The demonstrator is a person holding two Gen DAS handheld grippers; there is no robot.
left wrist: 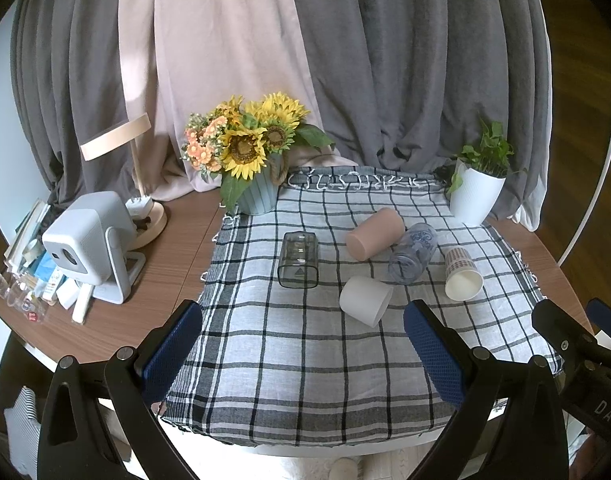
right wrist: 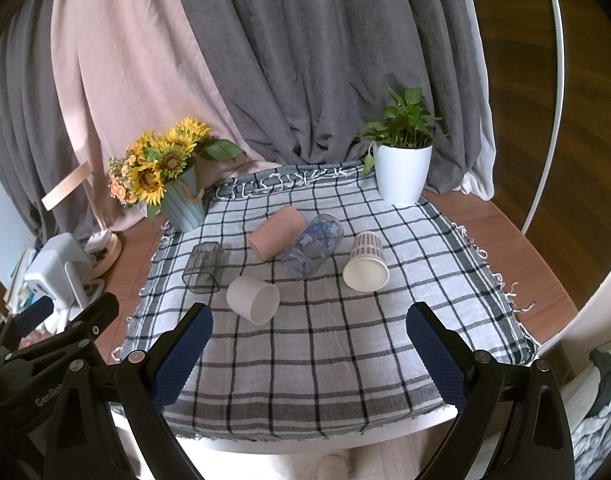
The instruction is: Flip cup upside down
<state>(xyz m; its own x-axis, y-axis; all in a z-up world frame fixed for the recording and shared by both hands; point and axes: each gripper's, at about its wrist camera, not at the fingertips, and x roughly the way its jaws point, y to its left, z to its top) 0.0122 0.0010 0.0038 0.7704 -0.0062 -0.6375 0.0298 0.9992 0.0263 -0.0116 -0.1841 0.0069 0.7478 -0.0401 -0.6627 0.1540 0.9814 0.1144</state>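
White and stiff-looking, the white cup (left wrist: 365,300) lies on its side at centre frame on the checked cloth (left wrist: 305,360); probably light, best gripped across its wall. Both left gripper (left wrist: 303,354) and right gripper (right wrist: 309,354) hover with fingers wide apart, holding nothing.

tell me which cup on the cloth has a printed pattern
The paper cup, lying on its side at the right end, open mouth facing the grippers; its outside is checked, unlike the plain white and pink cups.

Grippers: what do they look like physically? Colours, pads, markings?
Both alike: left gripper and right gripper have matte black plastic finger arms with silver pivot screws and textured dark blue pads. White lettering on the bodies: partial "DAS" on one, "GenRo" on the other. No cables or sleeves visible.
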